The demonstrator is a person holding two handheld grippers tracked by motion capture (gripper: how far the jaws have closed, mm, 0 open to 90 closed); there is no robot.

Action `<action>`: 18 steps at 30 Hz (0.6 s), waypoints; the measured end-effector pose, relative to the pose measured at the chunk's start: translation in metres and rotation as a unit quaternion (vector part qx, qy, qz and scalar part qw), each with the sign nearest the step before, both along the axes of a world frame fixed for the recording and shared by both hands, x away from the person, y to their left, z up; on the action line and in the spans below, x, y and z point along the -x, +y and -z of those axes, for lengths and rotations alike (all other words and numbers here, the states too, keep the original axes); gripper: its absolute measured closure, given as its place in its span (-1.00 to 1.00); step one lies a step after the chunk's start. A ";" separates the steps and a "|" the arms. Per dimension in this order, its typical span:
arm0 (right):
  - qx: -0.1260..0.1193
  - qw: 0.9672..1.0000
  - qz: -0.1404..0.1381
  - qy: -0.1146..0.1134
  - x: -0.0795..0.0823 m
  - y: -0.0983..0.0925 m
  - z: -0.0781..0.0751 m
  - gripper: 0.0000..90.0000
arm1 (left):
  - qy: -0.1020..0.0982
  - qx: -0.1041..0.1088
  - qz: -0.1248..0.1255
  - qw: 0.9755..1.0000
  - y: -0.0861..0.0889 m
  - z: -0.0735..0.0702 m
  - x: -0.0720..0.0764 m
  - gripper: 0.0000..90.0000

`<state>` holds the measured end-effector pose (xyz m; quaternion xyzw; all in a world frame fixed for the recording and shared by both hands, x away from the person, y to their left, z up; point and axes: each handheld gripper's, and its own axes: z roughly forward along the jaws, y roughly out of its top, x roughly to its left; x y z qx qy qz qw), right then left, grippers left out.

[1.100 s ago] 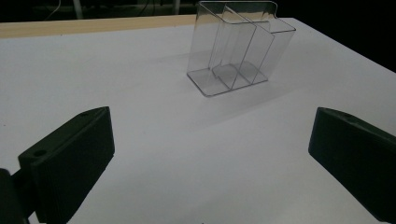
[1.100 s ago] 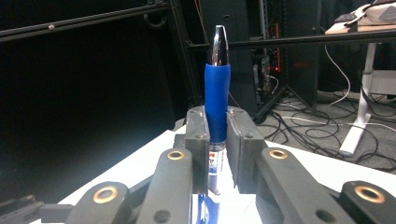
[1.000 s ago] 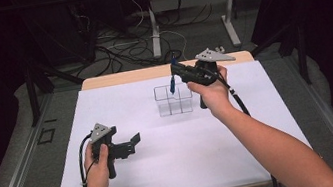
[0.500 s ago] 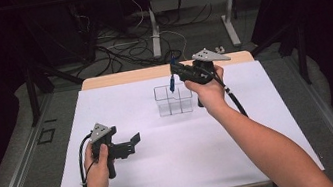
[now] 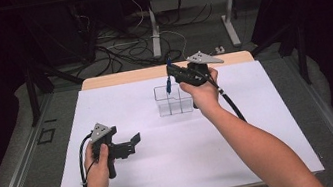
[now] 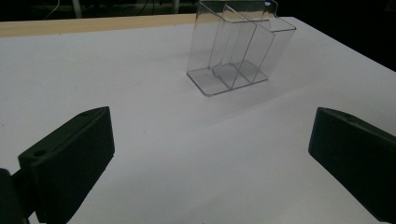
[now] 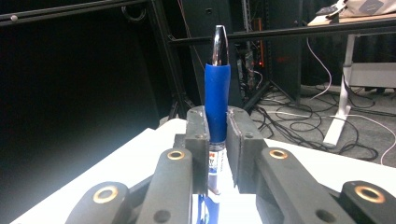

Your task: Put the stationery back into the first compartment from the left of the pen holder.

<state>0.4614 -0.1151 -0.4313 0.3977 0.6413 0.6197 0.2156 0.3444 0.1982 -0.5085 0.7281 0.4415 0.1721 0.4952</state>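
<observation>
White tabletop [image 5: 132,180] carries our whole job, and most of it lies bare. Toward twelve o'clock from the centre stands the clear acrylic organizer [image 5: 174,100], upright, its compartments with nothing in them as far as we can see in the left gripper view [image 6: 236,51]. Our right tool [image 5: 170,75] hangs just above the organizer's far rim, its jaws clamped on a blue pen [image 7: 217,100], metal tip pointing up between them. So we judge the pickup done and the delivery unfinished: the pen's lower end is at the rim, and we cannot tell whether it has entered a compartment; lowering and letting go remain. At eight o'clock our left tool [image 5: 132,143] rests near the tabletop, jaws spread wide and holding nothing.
</observation>
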 end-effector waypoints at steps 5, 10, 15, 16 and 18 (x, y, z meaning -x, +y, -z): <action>0.003 1.000 -0.001 0.001 -0.002 0.008 0.004 0.77 | -0.001 -0.002 -0.001 1.000 0.001 -0.001 0.000 -1.00; 0.004 1.000 0.002 0.005 -0.003 0.012 0.008 0.77 | -0.001 -0.004 0.001 1.000 0.001 0.000 0.000 -1.00; 0.012 1.000 0.003 -0.002 -0.006 0.014 0.012 0.77 | 0.000 0.000 -0.001 1.000 0.001 0.000 0.000 -1.00; 0.014 1.000 0.003 -0.003 -0.006 0.015 0.013 0.77 | 0.000 -0.001 -0.002 1.000 0.001 0.000 0.000 -1.00; 0.015 1.000 0.004 -0.003 -0.007 0.016 0.014 0.77 | 0.000 0.001 -0.002 1.000 0.001 0.000 0.001 -1.00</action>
